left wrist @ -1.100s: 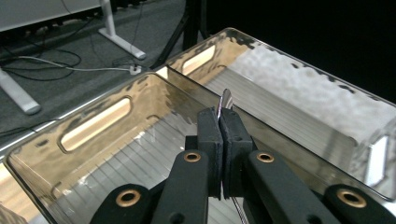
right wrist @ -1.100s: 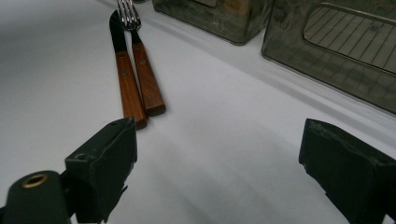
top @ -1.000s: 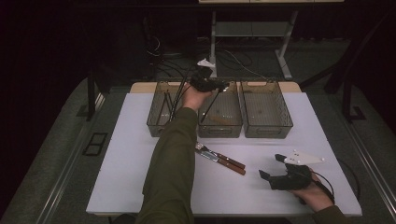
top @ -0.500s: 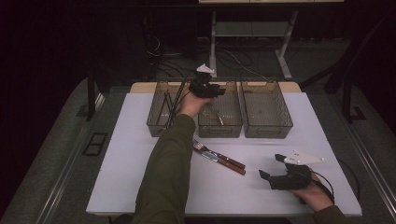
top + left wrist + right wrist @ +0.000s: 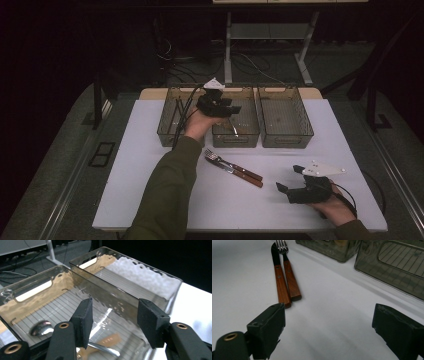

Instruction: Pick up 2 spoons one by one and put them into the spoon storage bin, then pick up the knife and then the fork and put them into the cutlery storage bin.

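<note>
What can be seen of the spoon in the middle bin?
The spoon lies flat on the ribbed floor of the middle clear bin, shiny metal bowl facing up toward the handle-slot end, its stem running under the left gripper. A brown handle part shows through the wall. The open jaws hover above it, not touching.

The left gripper (image 5: 232, 108) is black, with a small grey three-cornered plate on top and black cables trailing off it. Its two jaws are flat black blocks on arms with round brass rings. The arm behind it wears a long olive-green sleeve (image 5: 167, 195). The right gripper (image 5: 290, 179) is black too, with a pale plate dotted with tiny screws and a thin black cable.
</note>
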A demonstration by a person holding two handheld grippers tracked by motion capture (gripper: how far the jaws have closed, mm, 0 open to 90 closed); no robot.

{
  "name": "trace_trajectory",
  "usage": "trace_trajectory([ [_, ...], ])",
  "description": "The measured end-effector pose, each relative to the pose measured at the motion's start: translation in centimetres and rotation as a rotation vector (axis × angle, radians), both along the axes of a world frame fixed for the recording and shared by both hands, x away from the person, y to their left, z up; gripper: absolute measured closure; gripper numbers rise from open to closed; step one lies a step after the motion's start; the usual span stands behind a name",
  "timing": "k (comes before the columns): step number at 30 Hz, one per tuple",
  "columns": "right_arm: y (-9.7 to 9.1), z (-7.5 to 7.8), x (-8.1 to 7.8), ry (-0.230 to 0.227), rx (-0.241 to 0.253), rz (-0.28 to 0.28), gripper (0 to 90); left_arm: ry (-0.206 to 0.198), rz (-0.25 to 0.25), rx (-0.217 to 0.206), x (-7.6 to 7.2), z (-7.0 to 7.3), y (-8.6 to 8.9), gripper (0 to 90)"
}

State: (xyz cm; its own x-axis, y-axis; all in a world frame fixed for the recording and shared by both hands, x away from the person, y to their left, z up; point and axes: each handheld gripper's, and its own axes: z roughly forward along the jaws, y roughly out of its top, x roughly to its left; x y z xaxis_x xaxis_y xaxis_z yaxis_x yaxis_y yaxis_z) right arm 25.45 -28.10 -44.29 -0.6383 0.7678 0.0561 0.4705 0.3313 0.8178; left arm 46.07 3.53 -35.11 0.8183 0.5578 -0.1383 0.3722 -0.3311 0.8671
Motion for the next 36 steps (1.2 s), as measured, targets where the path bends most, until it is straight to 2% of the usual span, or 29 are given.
trace_trajectory([
  [5,0.0,0.0,0.0,0.002,-0.001,-0.003,11.6,0.001,-0.007,0.009,-1.7,-0.4,0.9,41.2],
  [15,0.0,-0.1,0.2,-0.001,-0.009,0.004,11.6,-0.01,-0.009,-0.003,-5.6,-1.2,3.5,31.2],
  [17,0.0,-0.1,0.2,0.002,-0.01,0.013,11.6,-0.014,-0.003,-0.007,-6.6,-1.6,4.2,29.0],
  [22,0.0,-0.1,0.3,-0.002,-0.016,0.015,11.6,-0.01,0.003,0.018,-8.8,-2.8,5.8,23.0],
  [24,0.0,-0.1,0.3,-0.001,-0.012,0.018,11.7,-0.015,0.012,0.007,-9.6,-3.2,6.3,21.3],
  [30,-0.1,0.0,0.4,-0.007,-0.009,0.035,11.7,-0.033,0.017,0.014,-11.9,-4.0,7.8,13.7],
  [36,-0.3,0.1,0.6,-0.013,0.002,0.036,11.8,-0.028,0.012,0.023,-13.8,-5.4,9.2,4.9],
])
